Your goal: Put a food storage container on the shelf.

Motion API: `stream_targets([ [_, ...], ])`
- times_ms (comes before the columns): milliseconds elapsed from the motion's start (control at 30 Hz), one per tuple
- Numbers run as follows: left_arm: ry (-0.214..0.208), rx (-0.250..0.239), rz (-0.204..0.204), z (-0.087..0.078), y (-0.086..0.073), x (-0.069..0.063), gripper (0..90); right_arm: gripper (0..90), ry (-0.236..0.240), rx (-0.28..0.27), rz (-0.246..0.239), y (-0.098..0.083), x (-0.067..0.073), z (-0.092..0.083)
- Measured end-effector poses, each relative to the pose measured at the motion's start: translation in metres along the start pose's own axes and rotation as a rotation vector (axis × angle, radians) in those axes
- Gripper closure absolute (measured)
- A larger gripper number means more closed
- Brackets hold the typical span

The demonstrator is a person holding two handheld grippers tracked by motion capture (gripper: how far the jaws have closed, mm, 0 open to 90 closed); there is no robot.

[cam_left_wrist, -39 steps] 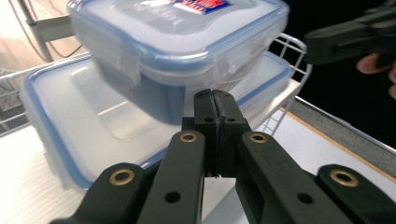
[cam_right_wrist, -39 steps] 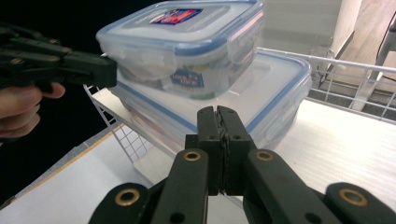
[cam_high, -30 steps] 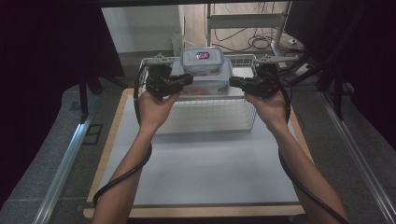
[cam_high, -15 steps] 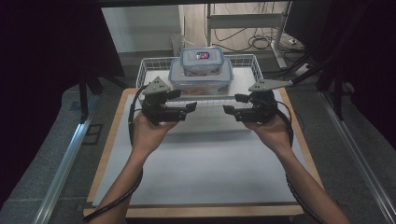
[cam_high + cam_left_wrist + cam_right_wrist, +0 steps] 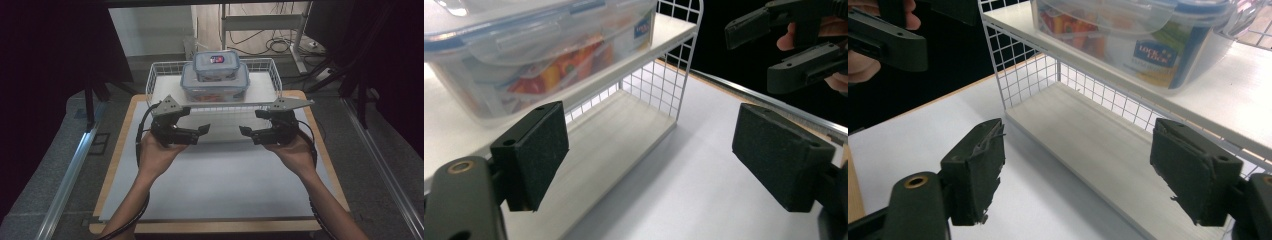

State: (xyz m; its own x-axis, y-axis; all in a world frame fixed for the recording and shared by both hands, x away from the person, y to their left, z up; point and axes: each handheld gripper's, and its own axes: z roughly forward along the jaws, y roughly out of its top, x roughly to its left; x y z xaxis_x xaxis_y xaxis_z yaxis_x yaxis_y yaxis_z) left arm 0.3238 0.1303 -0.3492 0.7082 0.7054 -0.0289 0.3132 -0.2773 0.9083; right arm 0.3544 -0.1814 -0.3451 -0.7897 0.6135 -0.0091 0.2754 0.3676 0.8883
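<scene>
A white wire rack (image 5: 159,76) stands at the back of the table. On its top shelf sits a large clear box with a blue lid (image 5: 215,86), food inside it, and a smaller box of the same kind (image 5: 216,63) is stacked on top. My left gripper (image 5: 204,130) and right gripper (image 5: 244,132) hover in front of the rack, tips facing each other. Both have just been opening, with nothing between the pads. In the left gripper view the left gripper (image 5: 651,155) sits below the large box (image 5: 524,50). The right gripper (image 5: 1078,170) faces the lower shelf (image 5: 1083,135).
A white mat (image 5: 220,185) covers the wooden table (image 5: 116,165) between the rack and the near edge. Metal rails (image 5: 70,170) run along both sides. Cables and a table frame (image 5: 260,30) lie on the floor behind the rack.
Both grippers left the ends of the large box, drew back toward the near side and sank. Their jaws opened. The stacked boxes stayed on the top shelf.
</scene>
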Motion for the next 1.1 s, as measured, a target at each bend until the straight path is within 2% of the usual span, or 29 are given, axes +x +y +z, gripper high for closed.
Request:
stream_targets([
  [133,0.013,0.005,0.018,-0.006,-0.008,-0.005,12.9,19.2,0.007,-0.009,0.012,-0.006,0.002,-0.002],
  [233,0.018,0.003,0.010,-0.010,-0.016,-0.007,11.9,17.8,0.009,-0.013,0.013,-0.010,0.003,-0.002],
  [400,0.022,0.004,-0.029,-0.013,-0.031,-0.006,10.0,12.6,0.003,-0.006,0.000,-0.017,0.006,-0.002],
  [467,0.010,-0.005,-0.055,-0.014,-0.038,-0.007,8.7,10.2,0.007,0.000,0.002,-0.022,0.008,-0.001],
  [767,0.005,0.012,-0.076,-0.015,-0.067,-0.015,4.9,5.5,-0.006,0.031,0.005,-0.050,0.009,0.000],
  [967,-0.008,0.033,-0.098,-0.015,-0.090,-0.017,4.6,4.8,-0.005,0.041,0.012,-0.069,0.011,-0.006],
  [1100,0.005,0.043,-0.117,-0.018,-0.106,-0.017,4.5,3.8,-0.001,0.051,0.014,-0.085,0.014,-0.012],
])
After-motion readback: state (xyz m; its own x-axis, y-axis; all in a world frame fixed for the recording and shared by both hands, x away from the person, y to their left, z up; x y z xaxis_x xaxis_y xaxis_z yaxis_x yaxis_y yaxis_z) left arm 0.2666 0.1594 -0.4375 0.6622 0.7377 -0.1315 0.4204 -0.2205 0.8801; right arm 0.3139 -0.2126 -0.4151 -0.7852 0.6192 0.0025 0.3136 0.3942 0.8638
